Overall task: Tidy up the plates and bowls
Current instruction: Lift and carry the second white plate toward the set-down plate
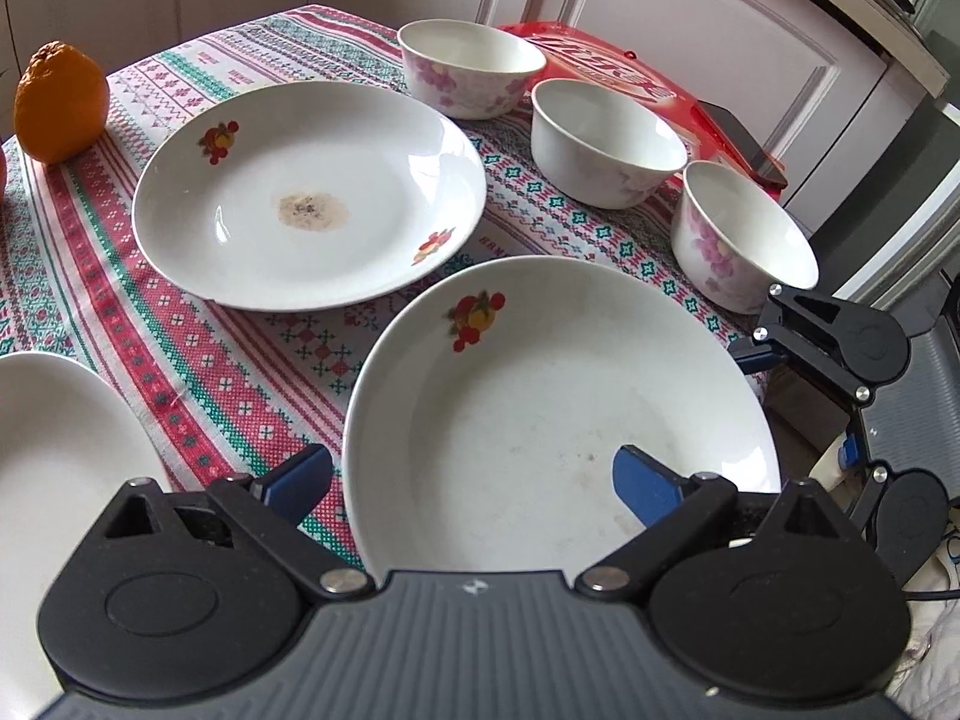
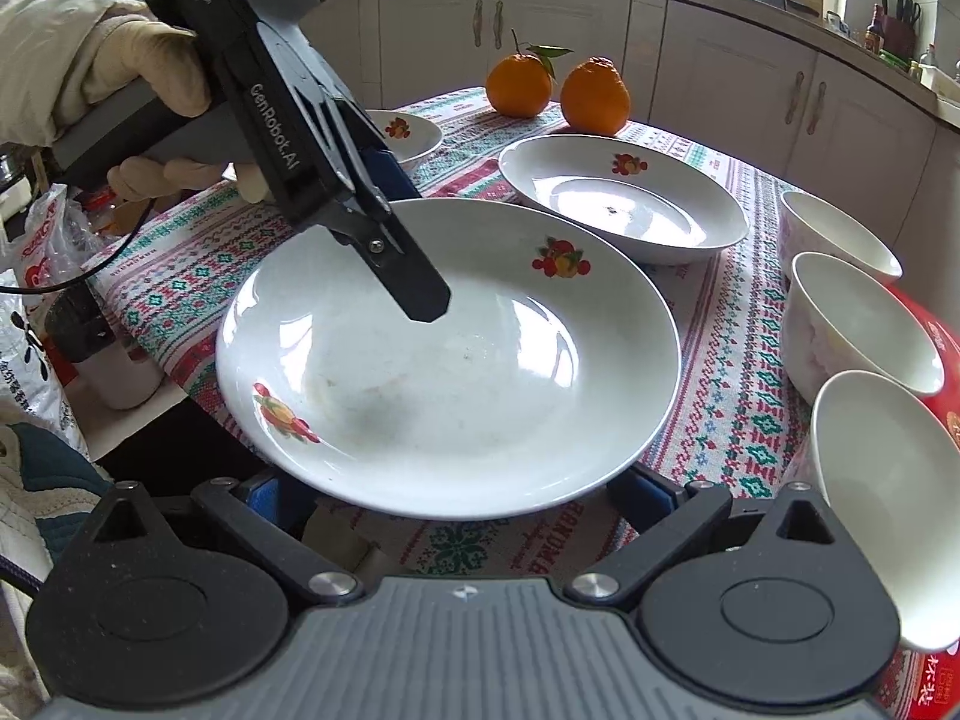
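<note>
The left gripper (image 1: 474,480) stands with its jaws wide apart, straddling the near rim of a white plate (image 1: 558,408) with fruit motifs: one blue finger (image 1: 300,480) sits outside the rim over the patterned tablecloth (image 1: 198,360), the other hangs inside the dish. Neither pad looks pressed against the plate, so it holds nothing. Beyond these jaws lies a second plate (image 1: 306,192) with a brownish stain at its centre, well apart from the near one. To the right of the jaws and farther off, three bowls line up: a floral bowl (image 1: 474,69) at the back, a plain white bowl (image 1: 606,141) in the middle and another floral bowl (image 1: 741,234) nearest. An orange (image 1: 60,102) stands far off to the left, and the edge of a third plate (image 1: 54,450) shows just left of the jaws.

The right gripper (image 2: 456,492) also has its jaws spread wide, and the near plate sits above and between them, its rim crossing over both blue fingertips (image 2: 264,495). I cannot tell whether they touch its underside; they are not closed on it. From this side the left gripper reaches down over the far rim of the same plate, held in a gloved hand (image 2: 108,72). Ahead of the right jaws sit the stained plate and two oranges (image 2: 519,87), with the bowls to the right on a red box (image 2: 936,336).
</note>
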### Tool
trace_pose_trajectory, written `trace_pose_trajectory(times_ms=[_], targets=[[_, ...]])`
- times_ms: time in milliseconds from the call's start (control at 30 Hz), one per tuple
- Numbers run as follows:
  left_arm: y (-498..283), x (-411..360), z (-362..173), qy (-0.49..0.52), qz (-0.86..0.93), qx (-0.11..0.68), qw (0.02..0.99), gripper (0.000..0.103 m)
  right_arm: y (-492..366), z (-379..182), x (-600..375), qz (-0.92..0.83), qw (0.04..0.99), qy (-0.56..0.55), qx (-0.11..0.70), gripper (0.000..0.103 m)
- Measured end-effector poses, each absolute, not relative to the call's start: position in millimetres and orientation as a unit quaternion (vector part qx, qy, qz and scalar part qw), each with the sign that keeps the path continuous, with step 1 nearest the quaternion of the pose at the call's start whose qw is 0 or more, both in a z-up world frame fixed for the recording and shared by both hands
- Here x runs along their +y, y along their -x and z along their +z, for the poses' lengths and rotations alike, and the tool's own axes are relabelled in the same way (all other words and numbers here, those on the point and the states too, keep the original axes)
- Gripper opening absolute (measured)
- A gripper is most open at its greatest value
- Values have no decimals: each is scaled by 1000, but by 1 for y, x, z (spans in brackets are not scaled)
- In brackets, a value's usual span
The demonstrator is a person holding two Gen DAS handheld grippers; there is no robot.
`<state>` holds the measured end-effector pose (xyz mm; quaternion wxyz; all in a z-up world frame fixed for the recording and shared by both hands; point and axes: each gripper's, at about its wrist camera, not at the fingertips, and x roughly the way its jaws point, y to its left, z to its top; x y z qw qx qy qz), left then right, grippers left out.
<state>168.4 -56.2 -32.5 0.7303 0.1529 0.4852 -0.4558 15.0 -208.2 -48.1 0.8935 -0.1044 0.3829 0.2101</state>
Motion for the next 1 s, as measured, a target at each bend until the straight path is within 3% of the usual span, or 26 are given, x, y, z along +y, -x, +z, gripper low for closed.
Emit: trace_pose_trajectory(times_ms=[233,1000], targets=[[-173,-65,-35,-155,-466,496,716,91,-17,-47,-208,223,890,106,382,103],[-176,-50,-21,-134,-461,483,732,91,-30,-32,-206,244,885,115,379,102]])
